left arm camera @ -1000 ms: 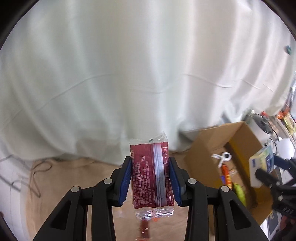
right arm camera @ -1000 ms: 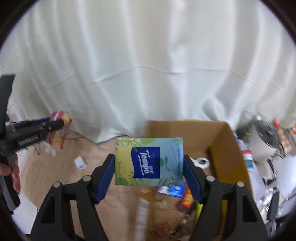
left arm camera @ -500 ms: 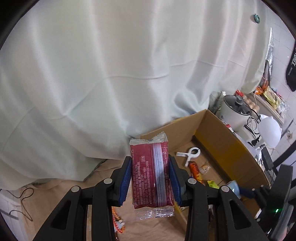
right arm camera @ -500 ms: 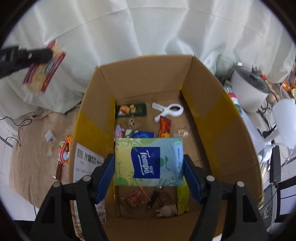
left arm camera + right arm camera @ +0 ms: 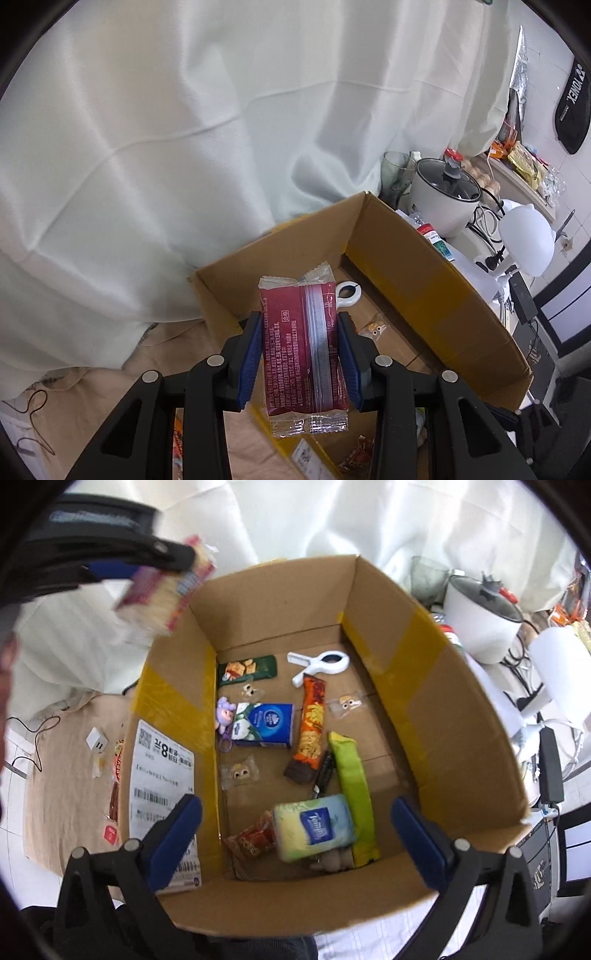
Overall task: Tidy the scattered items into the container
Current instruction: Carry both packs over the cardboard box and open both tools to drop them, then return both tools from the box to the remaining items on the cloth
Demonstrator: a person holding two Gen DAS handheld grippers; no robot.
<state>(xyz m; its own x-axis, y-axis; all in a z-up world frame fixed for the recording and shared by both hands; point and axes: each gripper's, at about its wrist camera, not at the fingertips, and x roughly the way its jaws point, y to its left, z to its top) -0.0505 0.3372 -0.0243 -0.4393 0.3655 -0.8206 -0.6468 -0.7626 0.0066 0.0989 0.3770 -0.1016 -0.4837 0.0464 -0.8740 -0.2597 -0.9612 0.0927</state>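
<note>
Most items already lie in the box (image 5: 424,686), tissue pack (image 5: 314,829) near its front wall; right gripper (image 5: 295,834) gapes above; left gripper (image 5: 300,354) clamps a red packet (image 5: 301,350) over the left wall; a few bits remain on the cloth (image 5: 62,775) outside

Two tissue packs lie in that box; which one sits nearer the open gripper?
The green-and-yellow Tempo pack, right between the right gripper fingers; the blue tissue pack lies farther back.

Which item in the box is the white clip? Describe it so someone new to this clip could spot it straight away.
Start at the open cardboard box and look at its far end, by the back wall. The white clip lies flat there, right of the green cracker packet and just above the orange snack bar. It is the only all-white thing inside, with a round ring at one end.
</note>
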